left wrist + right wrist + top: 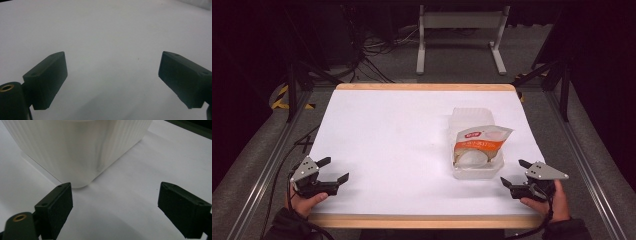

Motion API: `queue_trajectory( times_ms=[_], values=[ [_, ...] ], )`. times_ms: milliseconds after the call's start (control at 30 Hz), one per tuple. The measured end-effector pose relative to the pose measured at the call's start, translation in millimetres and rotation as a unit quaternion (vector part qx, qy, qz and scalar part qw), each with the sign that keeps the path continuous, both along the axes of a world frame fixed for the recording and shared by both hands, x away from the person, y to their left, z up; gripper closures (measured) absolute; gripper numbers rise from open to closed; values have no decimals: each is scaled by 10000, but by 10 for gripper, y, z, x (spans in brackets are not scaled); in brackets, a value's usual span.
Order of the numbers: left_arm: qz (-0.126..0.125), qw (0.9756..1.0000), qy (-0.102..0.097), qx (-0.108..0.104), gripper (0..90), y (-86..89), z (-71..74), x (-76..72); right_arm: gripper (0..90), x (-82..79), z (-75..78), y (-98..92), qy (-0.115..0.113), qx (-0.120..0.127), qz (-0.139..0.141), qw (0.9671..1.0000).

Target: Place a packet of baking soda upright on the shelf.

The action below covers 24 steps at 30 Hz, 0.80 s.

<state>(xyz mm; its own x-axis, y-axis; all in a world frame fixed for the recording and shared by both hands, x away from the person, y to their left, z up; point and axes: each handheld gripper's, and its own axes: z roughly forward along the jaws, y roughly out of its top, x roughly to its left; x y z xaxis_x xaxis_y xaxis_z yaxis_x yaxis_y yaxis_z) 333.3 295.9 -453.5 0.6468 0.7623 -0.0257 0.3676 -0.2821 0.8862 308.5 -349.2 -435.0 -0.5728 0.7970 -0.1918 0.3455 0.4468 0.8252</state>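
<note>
A: Where's the snack bag (478, 144)?
B: In the clear plastic tub (462, 118), right of table (382, 130) centre.
A: Grippers?
B: Left gripper (335, 169) and right gripper (514, 173), jaws apart, both empty; the right one is near the tub.

The print on the snack bag (479, 142) is too small to read, and the bag covers most of the inside of the clear plastic container (471, 118) beyond the right hand-held gripper (516, 173). In the right gripper view, that container's ribbed wall (75, 147), just ahead of the jaws, is cut off by the top edge.
</note>
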Motion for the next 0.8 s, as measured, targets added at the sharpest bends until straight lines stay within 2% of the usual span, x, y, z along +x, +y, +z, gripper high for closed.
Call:
queue_trajectory(
  times_ms=[233, 400, 533, 800],
  values=[
    [-51, 10000, -83, 9, 94, -19, 24, -11, 135, -12, -4, -21, 29, 81, -82, 9999],
    [-56, 9999, -144, 40, 93, -46, 40, -6, 135, -9, -13, 11, 23, 43, -35, 10000],
    [-27, 9999, -159, 24, 93, -46, 47, -13, 136, -7, -12, -10, 5, 129, -72, 9999],
    [-22, 9999, -138, 42, 90, -38, 40, 0, 136, 10, -17, -3, 8, 141, -86, 9999]
  ],
)
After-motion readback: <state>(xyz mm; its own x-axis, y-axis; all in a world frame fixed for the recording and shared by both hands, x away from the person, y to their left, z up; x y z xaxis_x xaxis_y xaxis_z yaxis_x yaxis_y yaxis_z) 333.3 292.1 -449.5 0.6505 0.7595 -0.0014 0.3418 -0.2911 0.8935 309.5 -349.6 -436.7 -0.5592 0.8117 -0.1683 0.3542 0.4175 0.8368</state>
